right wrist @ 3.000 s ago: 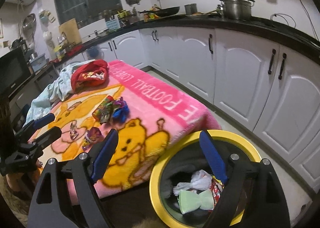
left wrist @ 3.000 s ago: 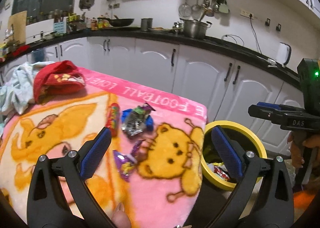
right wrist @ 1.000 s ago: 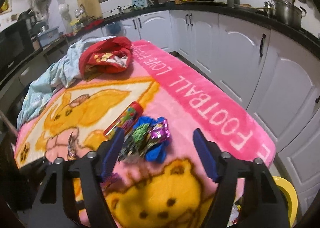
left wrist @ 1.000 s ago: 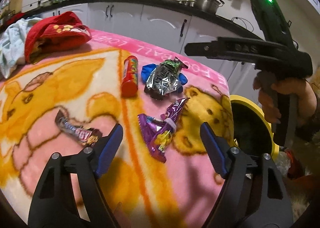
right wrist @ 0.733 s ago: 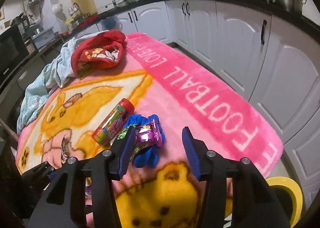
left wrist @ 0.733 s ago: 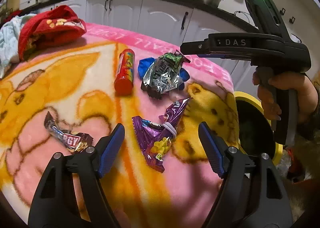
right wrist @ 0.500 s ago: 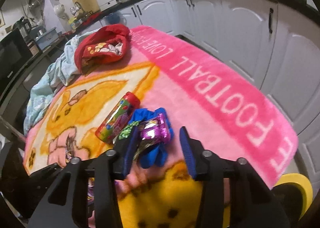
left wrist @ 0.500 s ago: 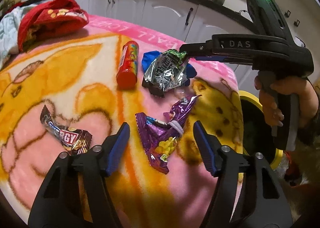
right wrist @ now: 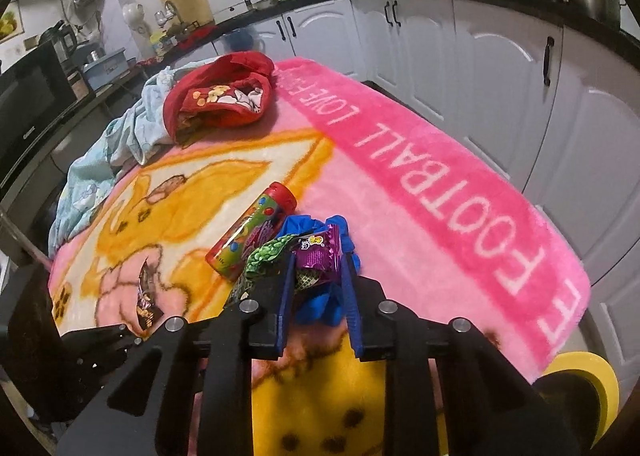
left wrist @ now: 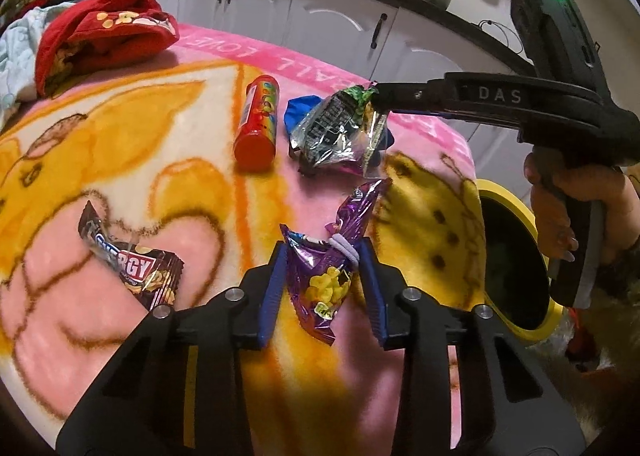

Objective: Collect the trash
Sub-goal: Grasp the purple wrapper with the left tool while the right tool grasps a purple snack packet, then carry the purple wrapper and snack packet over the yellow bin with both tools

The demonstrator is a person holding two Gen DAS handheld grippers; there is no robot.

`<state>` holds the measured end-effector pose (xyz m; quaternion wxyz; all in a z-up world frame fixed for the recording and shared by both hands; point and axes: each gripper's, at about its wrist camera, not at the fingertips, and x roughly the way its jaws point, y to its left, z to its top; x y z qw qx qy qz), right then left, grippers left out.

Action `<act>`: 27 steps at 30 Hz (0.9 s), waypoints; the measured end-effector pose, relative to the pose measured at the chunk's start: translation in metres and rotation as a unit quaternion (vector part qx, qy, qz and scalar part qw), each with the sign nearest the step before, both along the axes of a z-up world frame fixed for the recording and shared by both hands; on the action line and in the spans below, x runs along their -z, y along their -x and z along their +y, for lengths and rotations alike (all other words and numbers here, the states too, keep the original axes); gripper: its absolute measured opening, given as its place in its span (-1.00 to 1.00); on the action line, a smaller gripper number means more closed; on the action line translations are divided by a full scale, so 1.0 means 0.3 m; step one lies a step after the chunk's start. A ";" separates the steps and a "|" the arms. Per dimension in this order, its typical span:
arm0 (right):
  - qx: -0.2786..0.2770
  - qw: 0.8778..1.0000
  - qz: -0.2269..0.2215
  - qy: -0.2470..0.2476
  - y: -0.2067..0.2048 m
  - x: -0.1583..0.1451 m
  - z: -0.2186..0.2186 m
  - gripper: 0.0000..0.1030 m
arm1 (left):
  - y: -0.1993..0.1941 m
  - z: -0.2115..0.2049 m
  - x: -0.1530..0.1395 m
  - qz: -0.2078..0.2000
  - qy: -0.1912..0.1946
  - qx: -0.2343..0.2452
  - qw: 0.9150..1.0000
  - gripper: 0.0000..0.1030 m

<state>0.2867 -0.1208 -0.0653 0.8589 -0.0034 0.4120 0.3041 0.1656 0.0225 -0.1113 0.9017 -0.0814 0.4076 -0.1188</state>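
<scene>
Both sets of jaws have just been closing. Left gripper (left wrist: 325,274) is nearly shut, pads against the purple wrapper (left wrist: 326,270) near the blanket's (left wrist: 120,159) bin-side edge. Right gripper (right wrist: 317,288) is pinched on the crumpled foil wrappers (right wrist: 310,260) beside the candy tube (right wrist: 252,232). Both grabs look set; next is lifting to the yellow bin (left wrist: 516,215).

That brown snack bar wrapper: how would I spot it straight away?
Look at the pink blanket with yellow bears. The brown wrapper lies alone left of the left fingers, apart from the other litter. It alone is dark brown with big white letters.
</scene>
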 end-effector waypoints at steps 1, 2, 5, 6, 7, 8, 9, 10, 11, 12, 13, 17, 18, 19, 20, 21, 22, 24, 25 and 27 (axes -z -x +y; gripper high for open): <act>0.000 1.000 -0.003 -0.001 0.007 -0.007 -0.004 -0.58 | 0.006 0.001 -0.002 -0.002 0.001 -0.001 1.000 -0.47; 0.001 1.000 -0.006 -0.001 0.013 -0.012 -0.007 -0.58 | 0.010 0.003 -0.004 -0.003 0.002 -0.003 1.000 -0.48; -0.001 1.000 -0.014 -0.002 0.034 -0.037 -0.017 -0.58 | 0.023 0.011 -0.012 -0.008 0.006 -0.006 1.000 -0.49; -0.001 1.000 -0.019 -0.001 0.044 -0.047 -0.019 -0.58 | 0.032 0.014 -0.015 -0.009 0.006 -0.007 1.000 -0.49; -0.003 1.000 -0.024 0.002 0.054 -0.055 -0.021 -0.58 | 0.039 0.017 -0.020 -0.012 0.007 -0.009 1.000 -0.49; -0.004 1.000 -0.027 0.005 0.062 -0.062 -0.023 -0.59 | 0.045 0.019 -0.025 -0.013 0.007 -0.010 1.000 -0.49; -0.006 0.999 -0.032 0.008 0.077 -0.070 -0.028 -0.59 | 0.050 0.022 -0.029 -0.015 0.007 -0.011 1.000 -0.49; -0.007 0.999 -0.034 0.010 0.085 -0.072 -0.030 -0.59 | 0.058 0.025 -0.036 -0.017 0.008 -0.013 1.000 -0.49; -0.007 0.999 -0.035 0.010 0.095 -0.077 -0.035 -0.59 | 0.066 0.028 -0.042 -0.019 0.009 -0.015 1.000 -0.49; -0.008 0.999 -0.036 0.010 0.108 -0.081 -0.043 -0.59 | 0.075 0.031 -0.051 -0.023 0.010 -0.017 1.000 -0.49; -0.009 0.999 -0.035 0.009 0.118 -0.084 -0.049 -0.59 | 0.083 0.033 -0.056 -0.026 0.011 -0.018 0.999 -0.49; -0.010 0.999 -0.037 0.008 0.154 -0.097 -0.071 -0.59 | 0.106 0.038 -0.087 -0.036 0.011 -0.024 0.999 -0.49; -0.009 0.999 -0.040 0.008 0.166 -0.105 -0.081 -0.59 | 0.108 0.037 -0.094 -0.038 0.011 -0.024 0.999 -0.49; -0.008 0.999 -0.042 0.006 0.176 -0.111 -0.088 -0.59 | 0.113 0.035 -0.106 -0.042 0.011 -0.025 0.999 -0.49; -0.009 0.999 -0.042 0.004 0.182 -0.116 -0.091 -0.59 | 0.116 0.032 -0.114 -0.045 0.010 -0.025 0.999 -0.49; -0.009 0.999 -0.044 0.004 0.191 -0.124 -0.100 -0.59 | 0.118 0.028 -0.123 -0.048 0.009 -0.024 0.999 -0.49; -0.007 0.999 -0.047 0.003 0.201 -0.132 -0.108 -0.59 | 0.123 0.023 -0.134 -0.051 0.008 -0.023 0.998 -0.49; -0.007 0.999 -0.051 0.001 0.218 -0.145 -0.124 -0.59 | 0.130 0.011 -0.150 -0.057 0.006 -0.022 0.998 -0.49; -0.006 0.999 -0.053 0.001 0.224 -0.151 -0.130 -0.59 | 0.133 0.004 -0.160 -0.060 0.006 -0.022 0.998 -0.49; -0.004 0.998 -0.060 0.000 0.243 -0.165 -0.147 -0.59 | 0.135 -0.008 -0.174 -0.064 0.004 -0.020 0.998 -0.49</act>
